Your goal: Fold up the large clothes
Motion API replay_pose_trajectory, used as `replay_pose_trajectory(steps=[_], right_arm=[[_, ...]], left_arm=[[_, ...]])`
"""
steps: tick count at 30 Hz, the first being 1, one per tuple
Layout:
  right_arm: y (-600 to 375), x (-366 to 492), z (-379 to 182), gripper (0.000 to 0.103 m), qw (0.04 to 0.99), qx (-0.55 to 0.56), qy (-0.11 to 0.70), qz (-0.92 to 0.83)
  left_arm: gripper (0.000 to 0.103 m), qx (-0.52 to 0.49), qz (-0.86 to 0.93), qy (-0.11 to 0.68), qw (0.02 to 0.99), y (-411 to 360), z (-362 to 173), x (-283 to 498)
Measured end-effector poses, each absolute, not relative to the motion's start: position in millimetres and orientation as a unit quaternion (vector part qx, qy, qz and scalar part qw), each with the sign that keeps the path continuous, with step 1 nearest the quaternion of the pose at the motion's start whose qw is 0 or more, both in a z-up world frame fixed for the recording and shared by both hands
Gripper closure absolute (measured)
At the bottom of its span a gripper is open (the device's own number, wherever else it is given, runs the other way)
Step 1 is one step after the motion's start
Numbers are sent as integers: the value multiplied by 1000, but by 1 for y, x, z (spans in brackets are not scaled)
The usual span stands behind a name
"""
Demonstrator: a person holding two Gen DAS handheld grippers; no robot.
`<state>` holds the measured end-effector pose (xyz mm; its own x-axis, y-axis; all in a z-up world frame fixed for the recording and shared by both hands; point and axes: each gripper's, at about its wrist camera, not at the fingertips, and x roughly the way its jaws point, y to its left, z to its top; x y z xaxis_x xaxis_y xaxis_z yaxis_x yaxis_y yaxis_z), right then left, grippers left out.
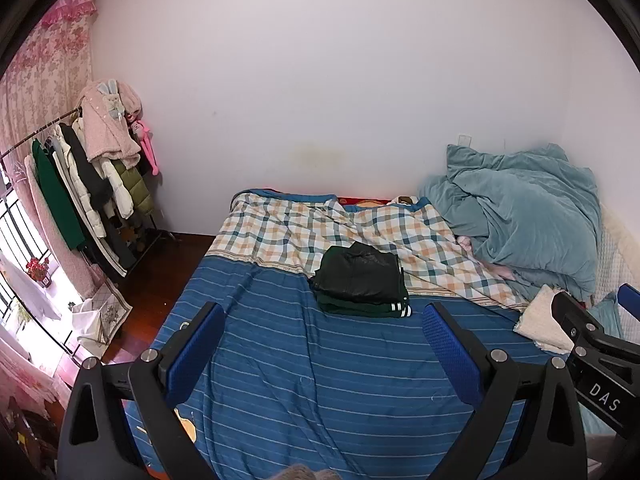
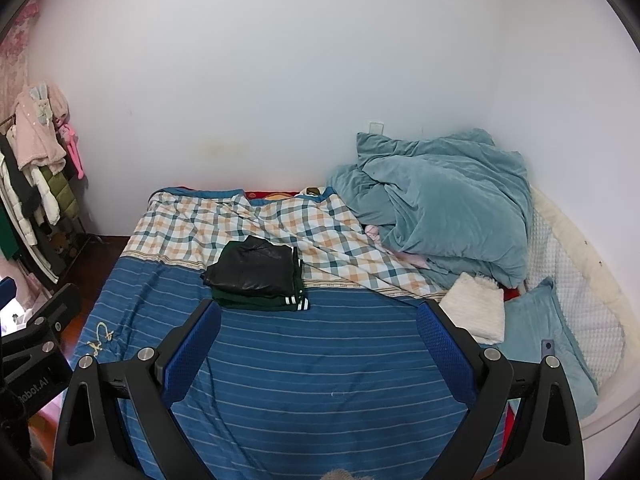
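A folded stack of dark clothes (image 1: 360,280) lies in the middle of the bed, a black shiny garment on top of a dark green one with white cuff stripes. It also shows in the right wrist view (image 2: 256,276). My left gripper (image 1: 324,320) is open and empty, held above the blue striped sheet (image 1: 320,380) in front of the stack. My right gripper (image 2: 318,318) is open and empty, at about the same distance from the stack. The right gripper's body shows at the right edge of the left wrist view (image 1: 592,344).
A plaid quilt (image 1: 304,232) covers the far half of the bed. A crumpled teal duvet (image 2: 444,204), a folded white fleece (image 2: 476,312) and a teal pillow (image 2: 544,344) lie at the right. A rack of hanging coats (image 1: 88,184) stands at the left, by the window.
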<state>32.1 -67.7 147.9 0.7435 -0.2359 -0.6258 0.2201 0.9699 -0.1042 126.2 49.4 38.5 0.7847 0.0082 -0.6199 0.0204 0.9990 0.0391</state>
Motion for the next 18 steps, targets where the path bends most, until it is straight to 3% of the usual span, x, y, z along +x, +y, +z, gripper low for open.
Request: replay_pose_trajectory(steps=[18], right_arm=[[-60, 27, 148, 3, 935, -10, 332, -125]], left_arm=[[2, 23, -2, 324, 946, 47, 44, 124]])
